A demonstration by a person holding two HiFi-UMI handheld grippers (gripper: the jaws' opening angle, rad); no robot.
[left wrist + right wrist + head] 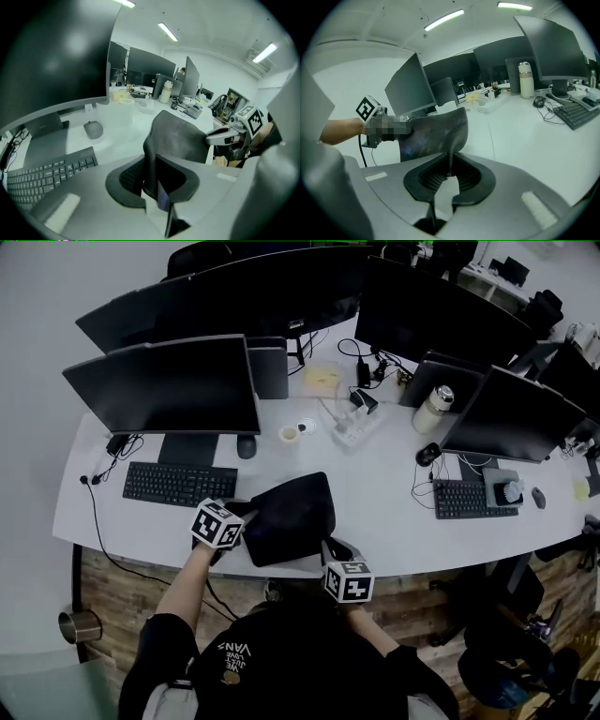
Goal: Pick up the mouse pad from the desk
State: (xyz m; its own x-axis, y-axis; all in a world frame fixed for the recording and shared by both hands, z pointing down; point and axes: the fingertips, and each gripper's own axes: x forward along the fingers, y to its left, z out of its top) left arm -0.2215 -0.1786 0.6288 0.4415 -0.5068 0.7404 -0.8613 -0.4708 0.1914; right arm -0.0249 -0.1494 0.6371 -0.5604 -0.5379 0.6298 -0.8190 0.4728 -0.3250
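Note:
The black mouse pad (292, 517) hangs lifted off the white desk (375, 493), bowed between my two grippers. My left gripper (246, 519) is shut on its left edge, and in the left gripper view the pad (180, 136) rises from between the jaws. My right gripper (326, 547) is shut on the pad's near right corner. In the right gripper view the pad (436, 133) stands on edge in the jaws, with the left gripper (401, 127) on its far side.
A keyboard (179, 483) and a mouse (247, 446) lie left of the pad under a monitor (164, 385). A tape roll (289, 434), a power strip (361, 426), a bottle (433, 409) and a second keyboard (474, 498) sit further back and right.

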